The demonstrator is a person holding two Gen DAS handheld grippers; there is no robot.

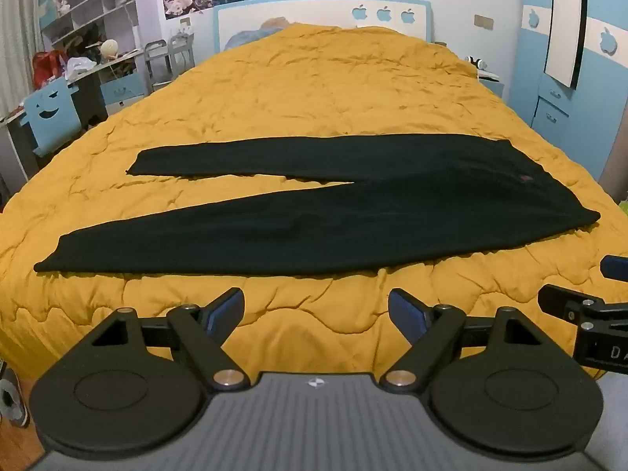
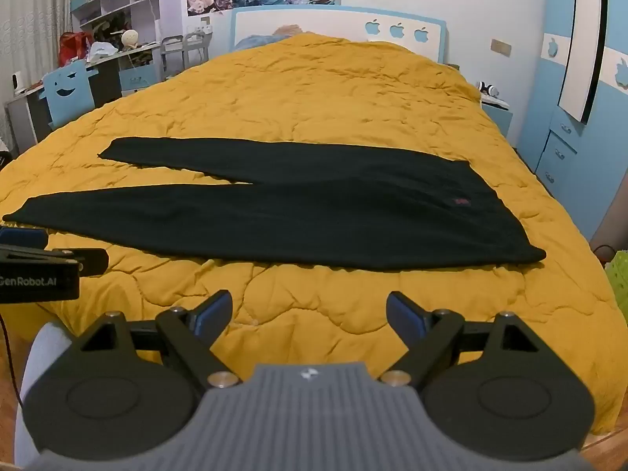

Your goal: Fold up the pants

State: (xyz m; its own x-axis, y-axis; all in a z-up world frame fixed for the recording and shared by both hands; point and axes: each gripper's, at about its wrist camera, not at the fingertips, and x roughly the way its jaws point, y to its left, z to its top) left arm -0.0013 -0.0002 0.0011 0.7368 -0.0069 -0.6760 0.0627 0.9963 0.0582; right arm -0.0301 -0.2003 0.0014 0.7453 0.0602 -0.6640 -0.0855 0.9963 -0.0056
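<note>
Black pants (image 1: 353, 212) lie flat across a yellow quilted bed (image 1: 314, 90), waistband at the right, the two legs spread apart toward the left. They also show in the right wrist view (image 2: 314, 219), with a small red label (image 2: 460, 201) near the waist. My left gripper (image 1: 316, 310) is open and empty, above the quilt in front of the near leg. My right gripper (image 2: 308, 312) is open and empty, in front of the near leg toward the waist. Each gripper shows at the edge of the other's view.
A blue headboard (image 1: 322, 15) with apple cut-outs stands at the far end. A desk with a blue chair (image 1: 51, 117) and shelves are at the left. A blue wardrobe (image 1: 565, 90) and a nightstand are at the right. A green basket (image 2: 618, 278) sits by the bed's right edge.
</note>
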